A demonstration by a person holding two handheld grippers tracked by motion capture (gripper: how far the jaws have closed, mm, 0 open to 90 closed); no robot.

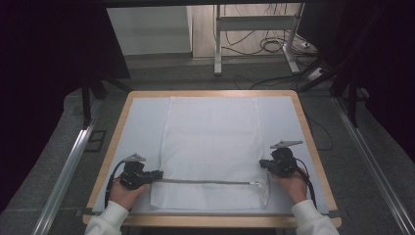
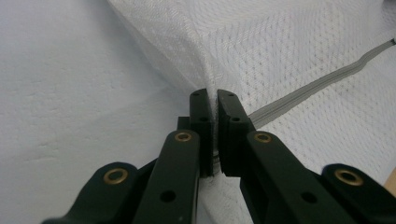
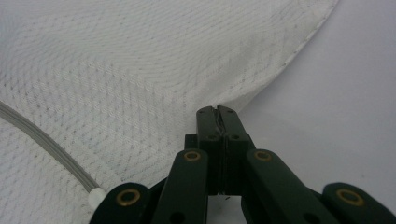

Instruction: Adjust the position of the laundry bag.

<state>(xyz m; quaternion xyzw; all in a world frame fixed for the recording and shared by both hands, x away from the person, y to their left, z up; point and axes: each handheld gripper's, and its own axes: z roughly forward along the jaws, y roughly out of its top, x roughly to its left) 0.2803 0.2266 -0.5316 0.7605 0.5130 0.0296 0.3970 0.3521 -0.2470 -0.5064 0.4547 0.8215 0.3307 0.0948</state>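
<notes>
- Left gripper [image 1: 155, 175]: jaws pinch the left edge of the white mesh bag [image 1: 210, 147], at the end of its grey zipper [image 1: 205, 182]; in the left gripper view the cloth bunches up between the jaws.
- Mesh bag: lies flat and nearly square in the middle of the tabletop [image 1: 117, 128], on a pale cover sheet [image 1: 142, 122]; the zipper runs across near the front edge.
- Right gripper [image 1: 263, 164]: jaws pressed together on the bag's right edge, above the zipper line.
- Progress, as judged: both edges are gripped; any lift, fold or shift is not yet begun.
</notes>
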